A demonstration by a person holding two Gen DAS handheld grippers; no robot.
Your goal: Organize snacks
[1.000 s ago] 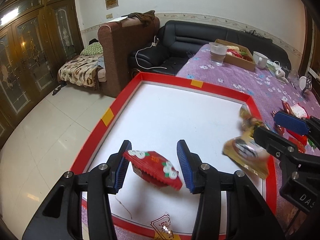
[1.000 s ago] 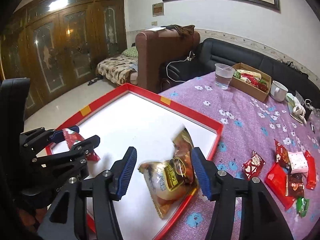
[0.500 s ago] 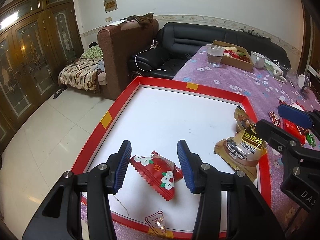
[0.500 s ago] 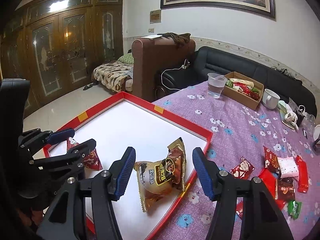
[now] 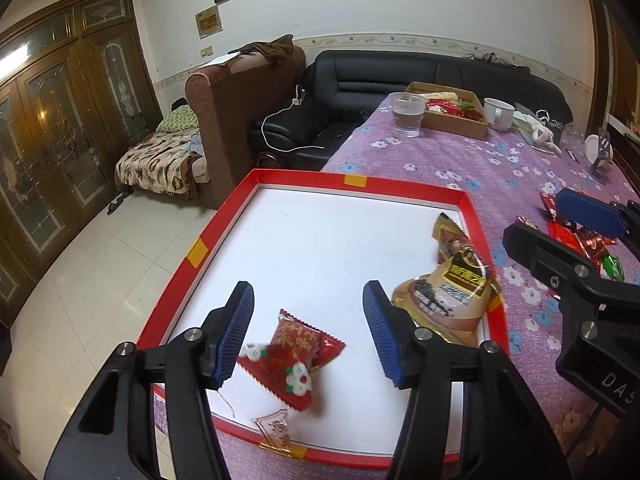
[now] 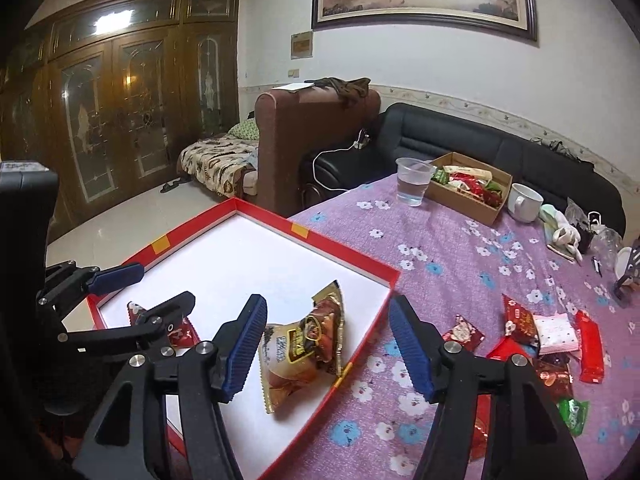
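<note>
We've got both claws opening, the left claw (image 5: pixel 308 330) over the red packet (image 5: pixel 294 354), the right claw (image 6: pixel 328 344) over the gold bag (image 6: pixel 302 350), so lift straight off without snagging either.

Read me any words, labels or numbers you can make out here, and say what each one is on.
"DAS": white letters, cut off at the frame edge, on the right gripper's black body.
Gold snack packet: dark label with characters, too blurred to read.
Red snack packet: gold characters, blurred.
Wall plaque: too small to read.
</note>
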